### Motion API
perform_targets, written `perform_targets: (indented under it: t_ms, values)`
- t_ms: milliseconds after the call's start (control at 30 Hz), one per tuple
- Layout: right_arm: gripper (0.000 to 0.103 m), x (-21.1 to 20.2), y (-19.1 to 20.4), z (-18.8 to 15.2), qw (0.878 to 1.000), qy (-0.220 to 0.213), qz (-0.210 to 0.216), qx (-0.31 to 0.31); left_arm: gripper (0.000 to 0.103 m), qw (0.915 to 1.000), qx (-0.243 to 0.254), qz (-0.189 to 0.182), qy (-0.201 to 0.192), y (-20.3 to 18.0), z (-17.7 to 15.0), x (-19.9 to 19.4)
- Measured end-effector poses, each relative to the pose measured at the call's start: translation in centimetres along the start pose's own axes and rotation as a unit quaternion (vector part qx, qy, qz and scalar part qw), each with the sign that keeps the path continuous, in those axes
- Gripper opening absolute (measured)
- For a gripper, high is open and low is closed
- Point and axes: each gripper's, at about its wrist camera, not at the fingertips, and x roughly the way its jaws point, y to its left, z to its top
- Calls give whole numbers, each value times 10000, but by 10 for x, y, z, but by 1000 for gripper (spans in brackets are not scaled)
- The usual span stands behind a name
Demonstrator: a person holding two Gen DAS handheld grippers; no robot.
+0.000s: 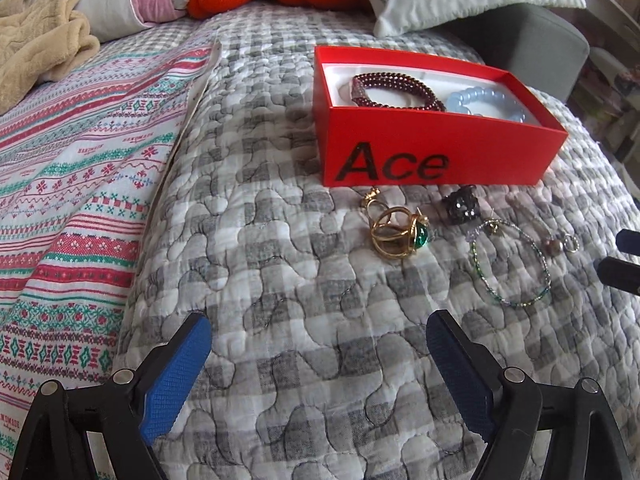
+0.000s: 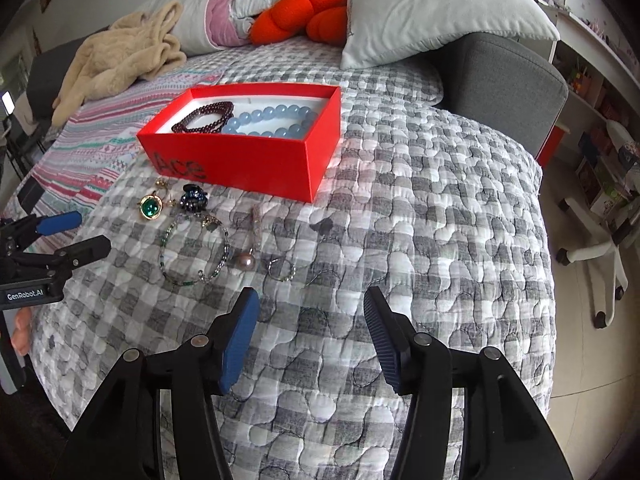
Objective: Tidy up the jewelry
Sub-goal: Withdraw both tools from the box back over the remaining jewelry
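A red "Ace" box (image 1: 440, 152) (image 2: 240, 160) sits on the quilt and holds a dark red bead bracelet (image 1: 396, 88) (image 2: 204, 118) and a pale blue bead bracelet (image 1: 486, 102) (image 2: 272, 120). In front of it lie a gold ring with a green stone (image 1: 400, 232) (image 2: 151, 207), a dark sparkly ring (image 1: 460, 204) (image 2: 193, 198), a thin beaded bangle (image 1: 510, 264) (image 2: 195, 252), a pearl pendant (image 2: 245, 261) and a small silver ring (image 2: 281, 269). My left gripper (image 1: 318, 344) is open and empty, short of the gold ring. My right gripper (image 2: 310, 314) is open and empty, just short of the silver ring.
A grey checked quilt (image 2: 420, 240) covers the bed. A striped patterned cloth (image 1: 72, 200) lies at the left. Pillows (image 2: 440, 8), an orange plush (image 2: 304, 12) and a beige blanket (image 2: 120, 56) lie at the back. A grey armrest (image 2: 512, 80) and the bed's drop-off are at the right.
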Motion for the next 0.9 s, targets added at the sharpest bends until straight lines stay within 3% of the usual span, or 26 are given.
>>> perform_targets:
  t_ms: [167, 333, 533, 800, 900]
  values:
    - [58, 13, 5, -7, 9996, 120, 135, -194, 90, 9994, 229, -192, -193, -4, -1, 6]
    - [58, 18, 9, -7, 9989, -34, 59, -472, 86, 9980, 360, -453, -264, -6, 5, 19]
    - [58, 21, 10, -4, 9987, -88, 61, -498, 63, 9947, 459, -862, -306, -14, 17, 23]
    - [58, 25, 8, 0, 9982, -154, 142, -568, 49, 9942, 357, -979, -274, -17, 28, 32]
    - [58, 26, 8, -1, 9978, -172, 153, -620, 32, 9947, 315, -940, -257, -16, 31, 34]
